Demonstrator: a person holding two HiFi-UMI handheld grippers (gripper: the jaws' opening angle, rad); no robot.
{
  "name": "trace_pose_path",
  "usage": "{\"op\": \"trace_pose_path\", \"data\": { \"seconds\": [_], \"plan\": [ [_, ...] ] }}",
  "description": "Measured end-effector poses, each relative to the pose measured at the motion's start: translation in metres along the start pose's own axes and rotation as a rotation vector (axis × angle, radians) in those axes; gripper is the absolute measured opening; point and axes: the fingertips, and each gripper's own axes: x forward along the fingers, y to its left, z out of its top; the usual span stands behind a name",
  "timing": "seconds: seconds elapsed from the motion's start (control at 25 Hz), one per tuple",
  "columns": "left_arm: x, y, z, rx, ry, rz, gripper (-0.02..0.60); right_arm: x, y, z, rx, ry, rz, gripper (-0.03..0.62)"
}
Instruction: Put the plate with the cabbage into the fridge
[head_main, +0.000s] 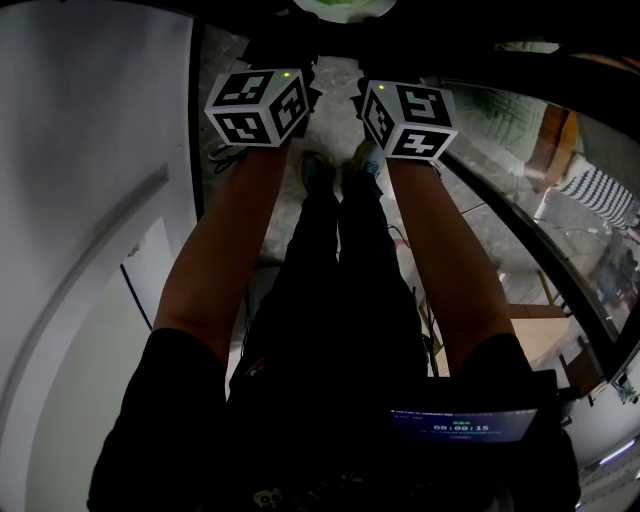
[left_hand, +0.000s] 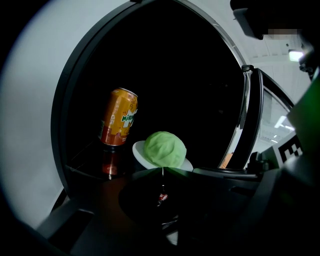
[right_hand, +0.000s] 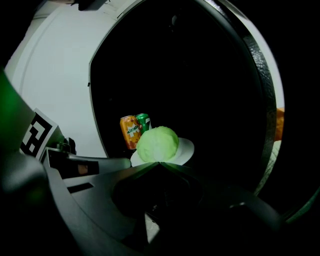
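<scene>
A pale green cabbage (left_hand: 164, 149) sits on a white plate (left_hand: 138, 150) inside the dark fridge (left_hand: 190, 75). My left gripper (left_hand: 161, 169) has its jaws closed to a thin line at the plate's near rim. In the right gripper view the cabbage (right_hand: 157, 143) and plate (right_hand: 185, 148) lie just past my right gripper (right_hand: 159, 163), whose jaws also meet at the rim. In the head view both marker cubes (head_main: 258, 105) (head_main: 408, 120) are side by side, with a sliver of cabbage (head_main: 342, 8) at the top edge. Whether the plate rests on a shelf is hidden.
An orange soda can (left_hand: 119, 116) stands on a shelf left of the plate, and a green can (right_hand: 143, 121) stands behind it. The fridge's dark-framed glass door (left_hand: 252, 120) hangs open at the right. A white cabinet side (head_main: 90, 200) rises at the left.
</scene>
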Motion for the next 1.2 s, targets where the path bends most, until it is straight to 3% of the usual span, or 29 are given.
{"op": "trace_pose_path", "data": {
  "seconds": [0.24, 0.44, 1.0, 1.12, 1.2],
  "plan": [
    [-0.017, -0.005, 0.026, 0.029, -0.056, -0.015, 0.009, -0.018, 0.001, 0.02, 0.007, -0.04, 0.008, 0.005],
    [-0.042, -0.007, 0.039, 0.077, -0.109, -0.023, 0.009, -0.05, 0.003, 0.034, -0.093, -0.077, 0.005, 0.005],
    [-0.148, -0.053, 0.118, 0.138, -0.193, -0.032, 0.009, -0.143, 0.032, 0.109, -0.074, -0.125, -0.019, 0.005],
    [-0.155, -0.06, 0.116, 0.138, -0.19, -0.056, 0.009, -0.148, 0.037, 0.114, -0.076, -0.134, -0.022, 0.005],
    [-0.149, -0.06, 0.092, 0.121, -0.172, -0.092, 0.009, -0.142, 0.037, 0.102, -0.088, -0.128, -0.03, 0.005]
  ]
}}
